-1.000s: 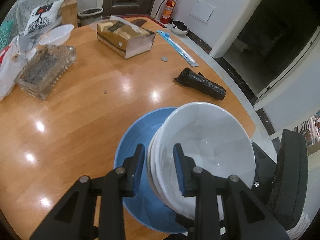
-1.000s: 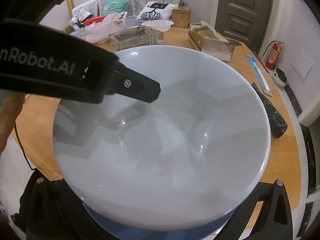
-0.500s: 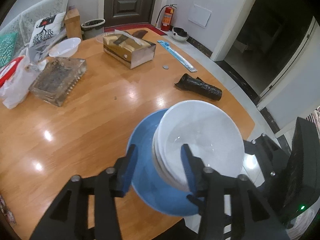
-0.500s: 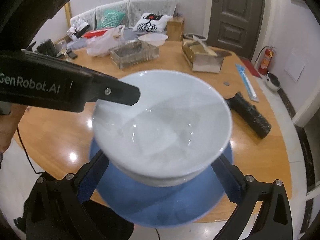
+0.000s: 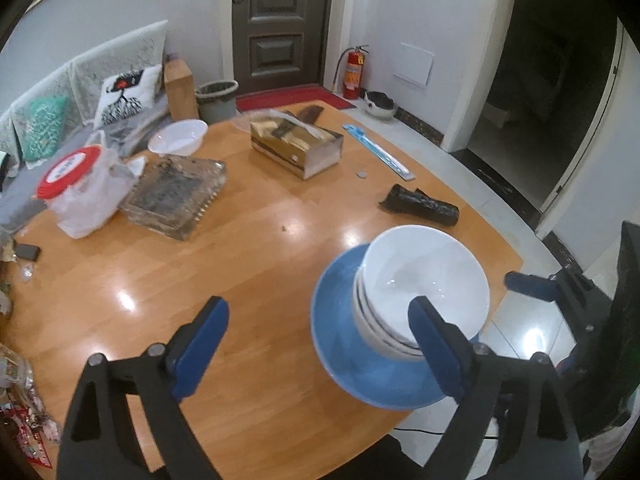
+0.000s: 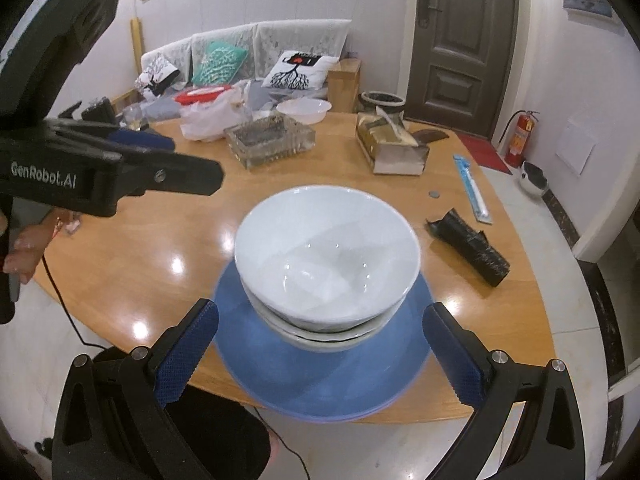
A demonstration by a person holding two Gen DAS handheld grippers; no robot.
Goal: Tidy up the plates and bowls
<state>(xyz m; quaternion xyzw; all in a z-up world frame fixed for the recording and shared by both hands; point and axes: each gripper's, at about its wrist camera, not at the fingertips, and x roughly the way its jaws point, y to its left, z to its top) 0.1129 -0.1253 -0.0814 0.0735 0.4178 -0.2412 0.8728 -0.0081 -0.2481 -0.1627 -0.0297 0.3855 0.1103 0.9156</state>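
left gripper (image 5: 320, 340) has just been opening, wide and empty beside the stacked bowls (image 6: 326, 256) on the blue plate (image 6: 320, 376); right gripper (image 6: 320, 352) wide too. stacking seems done; next likely the far white bowl (image 5: 178, 138).

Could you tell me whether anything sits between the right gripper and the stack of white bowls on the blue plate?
Nothing visible does. The right gripper is open and faces the stacked white bowls on the blue plate directly. The left gripper stands off to the side, clear of that path.
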